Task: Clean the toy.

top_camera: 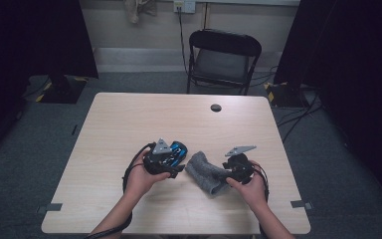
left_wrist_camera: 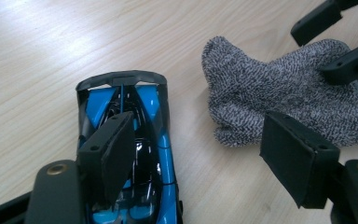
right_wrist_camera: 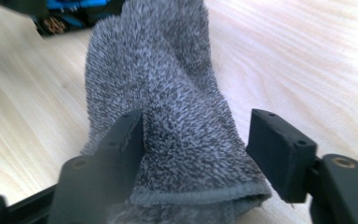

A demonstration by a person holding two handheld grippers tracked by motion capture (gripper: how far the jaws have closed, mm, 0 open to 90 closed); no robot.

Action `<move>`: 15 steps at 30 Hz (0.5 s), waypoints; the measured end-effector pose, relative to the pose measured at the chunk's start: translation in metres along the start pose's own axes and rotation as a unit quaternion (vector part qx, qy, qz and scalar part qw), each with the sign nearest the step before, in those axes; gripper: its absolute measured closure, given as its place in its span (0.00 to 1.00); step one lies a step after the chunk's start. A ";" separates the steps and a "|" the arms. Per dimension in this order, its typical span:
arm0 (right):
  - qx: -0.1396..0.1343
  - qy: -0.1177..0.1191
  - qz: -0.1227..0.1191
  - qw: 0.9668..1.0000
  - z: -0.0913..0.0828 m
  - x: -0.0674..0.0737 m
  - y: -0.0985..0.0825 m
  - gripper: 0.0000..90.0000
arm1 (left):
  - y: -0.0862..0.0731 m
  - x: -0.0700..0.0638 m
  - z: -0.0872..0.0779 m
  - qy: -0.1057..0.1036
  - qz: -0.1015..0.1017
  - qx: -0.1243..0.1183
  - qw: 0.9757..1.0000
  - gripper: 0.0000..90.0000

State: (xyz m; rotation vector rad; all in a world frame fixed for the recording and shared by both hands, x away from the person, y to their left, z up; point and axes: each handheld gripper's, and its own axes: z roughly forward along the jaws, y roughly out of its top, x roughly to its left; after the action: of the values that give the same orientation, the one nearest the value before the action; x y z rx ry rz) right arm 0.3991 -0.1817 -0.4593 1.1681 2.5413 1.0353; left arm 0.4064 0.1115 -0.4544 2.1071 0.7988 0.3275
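Observation:
A grey knitted sock (top_camera: 205,172) lies crumpled on the table between my two grippers. My right gripper (right_wrist_camera: 198,135) has the sock's (right_wrist_camera: 168,107) cuff end between its jaws: the left pad (right_wrist_camera: 128,135) rests against the fabric, the right pad (right_wrist_camera: 279,147) stands just off it. A blue and black toy car (left_wrist_camera: 161,121) sits on the table under my left gripper's left pad (left_wrist_camera: 114,149). That left gripper (left_wrist_camera: 200,133) is open, with bare wood between its jaws and the sock (left_wrist_camera: 279,98) just ahead. From above, the car (top_camera: 179,148) lies beside the left gripper (top_camera: 179,163), and the right gripper (top_camera: 225,175) meets the sock.
The wooden table (top_camera: 129,119) has a round cable hole (top_camera: 216,107) near its far edge. Behind the table stands a black folding chair (top_camera: 224,55), with dark curtains at both sides. The right gripper's jaws (left_wrist_camera: 345,60) reach onto the sock.

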 end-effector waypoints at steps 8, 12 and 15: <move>0.003 0.002 -0.006 1.000 0.006 0.008 -0.013 0.41 | 0.007 -0.011 0.003 -0.019 0.008 -0.009 1.000 0.27; 0.003 0.011 0.004 1.000 0.012 0.004 -0.016 0.54 | 0.011 -0.018 0.009 -0.040 0.018 -0.013 0.999 0.25; 0.005 0.023 0.001 1.000 0.012 0.001 -0.015 0.65 | 0.013 -0.019 0.012 -0.043 0.025 -0.015 0.999 0.23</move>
State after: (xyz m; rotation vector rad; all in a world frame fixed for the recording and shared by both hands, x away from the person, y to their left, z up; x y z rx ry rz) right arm 0.3940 -0.1812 -0.4782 1.1643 2.5823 1.0630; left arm 0.4033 0.0860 -0.4510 2.1000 0.6890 0.2728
